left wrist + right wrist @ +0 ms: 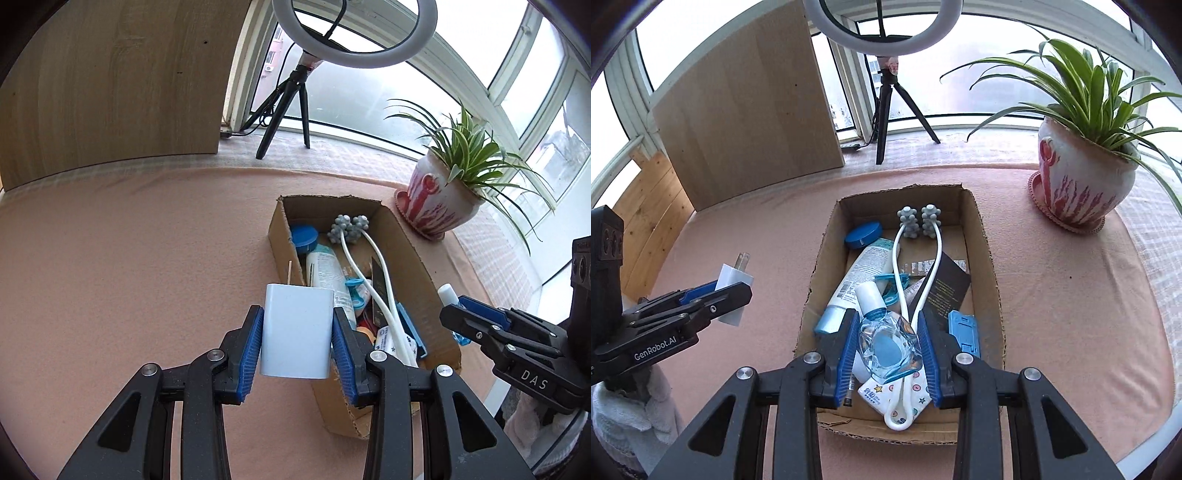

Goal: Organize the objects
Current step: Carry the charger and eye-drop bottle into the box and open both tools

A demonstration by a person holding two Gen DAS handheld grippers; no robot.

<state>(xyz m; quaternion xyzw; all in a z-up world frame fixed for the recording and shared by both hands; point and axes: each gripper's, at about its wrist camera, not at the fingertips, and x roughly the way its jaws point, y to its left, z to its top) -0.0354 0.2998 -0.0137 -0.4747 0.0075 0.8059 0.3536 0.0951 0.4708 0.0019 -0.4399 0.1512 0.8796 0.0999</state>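
Note:
My left gripper is shut on a white plug charger, its prongs pointing away; it hangs above the pink cloth just left of the cardboard box. From the right wrist view that charger and the left gripper show at the left. My right gripper is shut on a small clear bottle with blue liquid and a white cap, held over the near end of the box. In the left wrist view the right gripper holds this bottle beside the box's right wall.
The box holds a white tube, a blue round lid, a white two-armed roller massager, a black card, a blue clip and a tissue pack. A potted plant stands at the back right, a ring-light tripod and wooden board behind.

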